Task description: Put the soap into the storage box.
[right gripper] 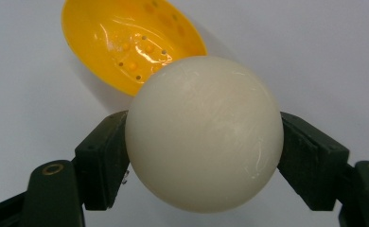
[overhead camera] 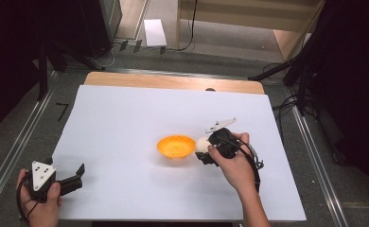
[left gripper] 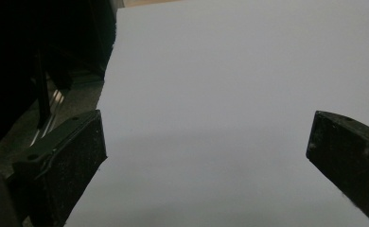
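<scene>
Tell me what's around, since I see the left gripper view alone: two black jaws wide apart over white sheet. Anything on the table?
Observer: An orange bowl sits near the sheet's middle.
Operator: And the other hand?
Observer: The right gripper is clamped on a white ball, one jaw on each side.
Operator: How close to the bowl?
Observer: In the high view the ball is just beside the bowl's rim, on the right.
Operator: Is the bowl empty?
Observer: Yes; the right gripper view shows small holes in its bottom.

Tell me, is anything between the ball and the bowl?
Nothing visible. The right gripper holds the ball right beside the bowl, with only bare white table between them.
</scene>
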